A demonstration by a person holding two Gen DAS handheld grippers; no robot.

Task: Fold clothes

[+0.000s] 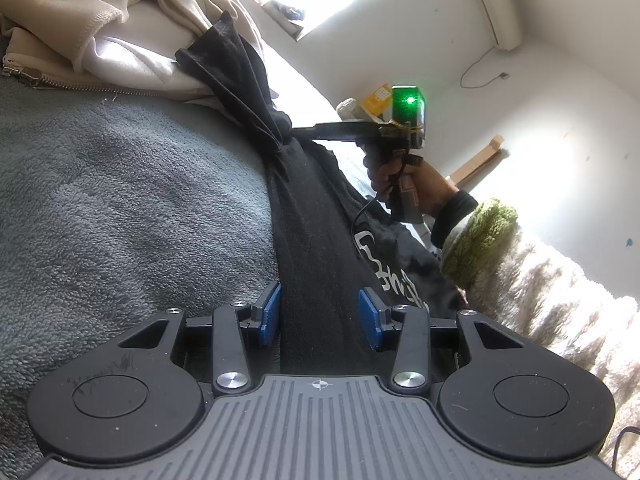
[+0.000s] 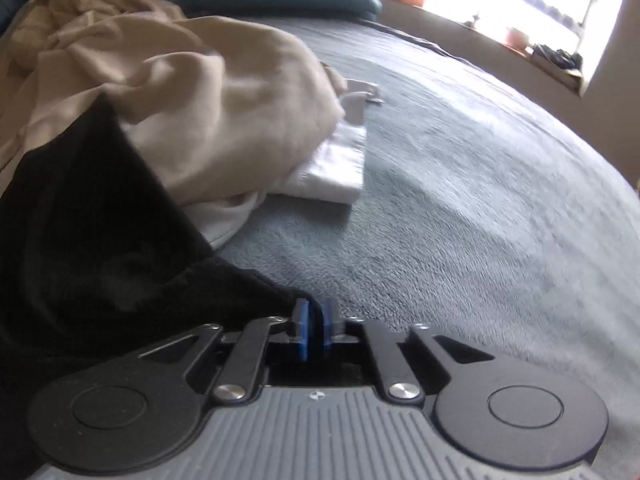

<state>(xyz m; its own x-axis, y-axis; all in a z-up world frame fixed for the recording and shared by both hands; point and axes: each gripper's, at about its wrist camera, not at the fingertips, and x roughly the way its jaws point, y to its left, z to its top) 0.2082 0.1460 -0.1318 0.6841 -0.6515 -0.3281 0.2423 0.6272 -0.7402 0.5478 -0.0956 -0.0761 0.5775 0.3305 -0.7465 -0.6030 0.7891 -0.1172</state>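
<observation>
Stretching across the grey blanket, one black garment with white lettering ran between two grippers. The left gripper had cloth between its parted blue pads, untouched; the right gripper pinched a bunched fold. One beige zip jacket lay crumpled beyond, over one folded white piece.

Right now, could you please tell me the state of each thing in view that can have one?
Black garment: bunched into a taut band between both grippers.
Left gripper: jaws part open, garment running between them.
Right gripper: jaws nearly shut, pinching the gathered garment.
Beige zip garment: crumpled, unfolded, zipper open.
White cloth: folded flat under the beige heap.
Grey blanket: spread over the bed.
</observation>
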